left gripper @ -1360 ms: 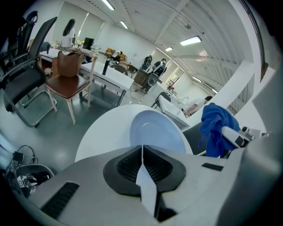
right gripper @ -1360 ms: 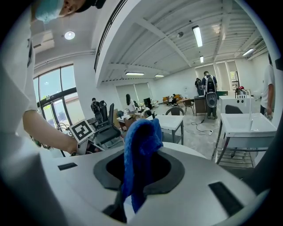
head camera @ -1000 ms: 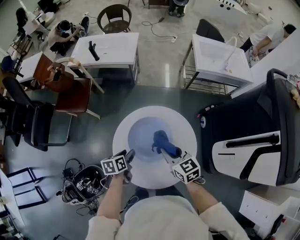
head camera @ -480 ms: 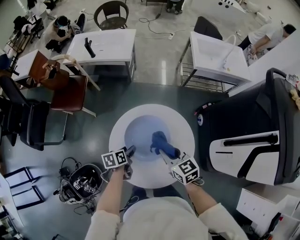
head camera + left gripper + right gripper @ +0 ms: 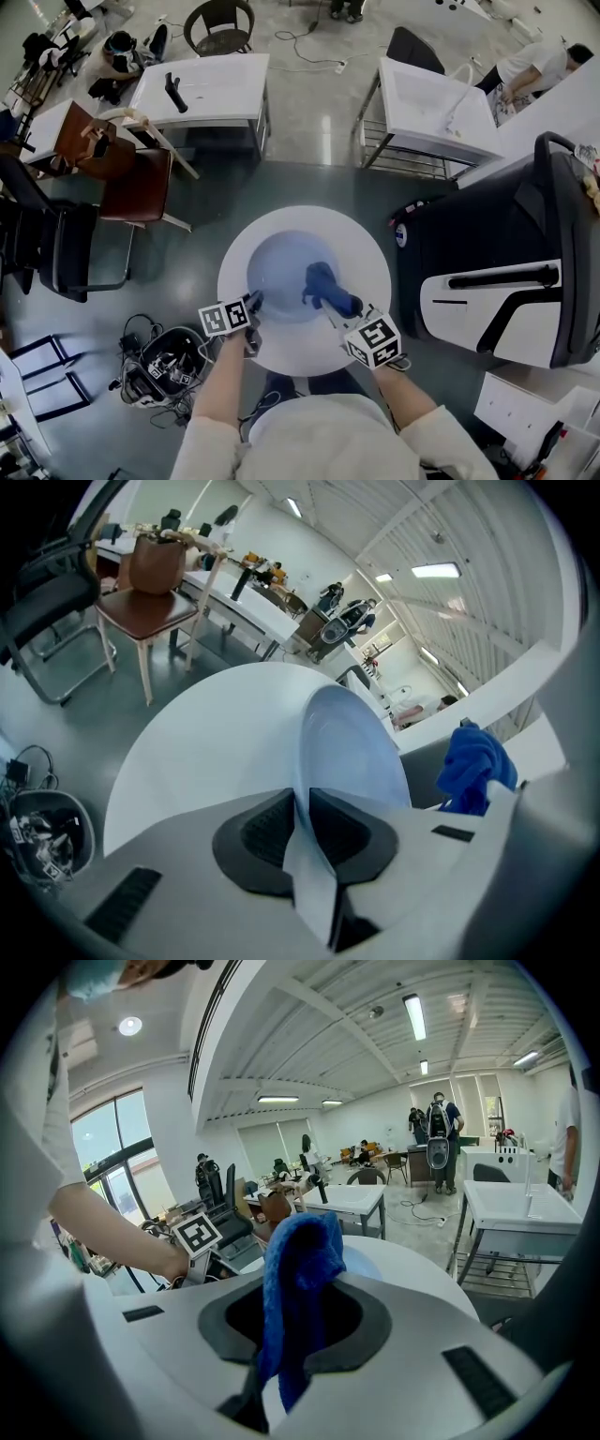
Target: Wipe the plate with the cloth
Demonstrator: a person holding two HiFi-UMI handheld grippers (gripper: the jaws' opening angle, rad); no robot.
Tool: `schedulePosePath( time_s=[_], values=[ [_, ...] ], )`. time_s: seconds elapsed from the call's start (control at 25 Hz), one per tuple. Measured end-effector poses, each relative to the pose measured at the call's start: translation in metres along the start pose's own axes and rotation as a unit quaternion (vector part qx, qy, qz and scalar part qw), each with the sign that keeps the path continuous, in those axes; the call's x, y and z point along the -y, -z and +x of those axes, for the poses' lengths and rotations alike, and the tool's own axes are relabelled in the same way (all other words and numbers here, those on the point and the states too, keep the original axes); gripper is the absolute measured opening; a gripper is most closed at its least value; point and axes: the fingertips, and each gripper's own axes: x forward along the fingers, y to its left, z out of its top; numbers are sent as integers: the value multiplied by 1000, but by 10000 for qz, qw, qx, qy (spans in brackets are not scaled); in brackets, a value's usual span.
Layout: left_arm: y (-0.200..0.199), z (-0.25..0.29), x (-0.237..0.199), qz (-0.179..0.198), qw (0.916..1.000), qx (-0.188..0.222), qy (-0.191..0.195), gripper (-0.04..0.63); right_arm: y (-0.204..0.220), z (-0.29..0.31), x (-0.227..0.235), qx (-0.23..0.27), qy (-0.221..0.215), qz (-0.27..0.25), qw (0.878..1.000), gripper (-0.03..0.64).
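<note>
The pale blue plate (image 5: pixel 277 267) looks smooth and glossy, the blue cloth (image 5: pixel 320 278) soft and fuzzy, the white table (image 5: pixel 370 246) smooth and matt.

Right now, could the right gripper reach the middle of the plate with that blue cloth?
Probably yes: the right gripper, shut on the blue cloth, is poised over the plate, whose inside is bare, and nothing lies between them.

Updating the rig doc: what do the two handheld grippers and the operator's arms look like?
Left gripper and right gripper match: pale grey-white shells, black ribbed pads set in a dark recess, each topped by a white cube with black square markers. No cables seen on them. Short pale sleeves; forearms bare.
</note>
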Motion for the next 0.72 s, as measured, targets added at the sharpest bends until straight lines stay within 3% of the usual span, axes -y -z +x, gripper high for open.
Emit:
schedulePosePath(
  time_s=[0.2, 0.72],
  values=[
    [3, 6, 7, -526, 9977, 69, 434, 49, 6, 0, -1, -67, 8, 41, 10000, 94],
    [1, -14, 38, 251, 9973, -308, 621, 46, 4, -10, 8, 3, 204, 59, 9998, 94]
  ],
)
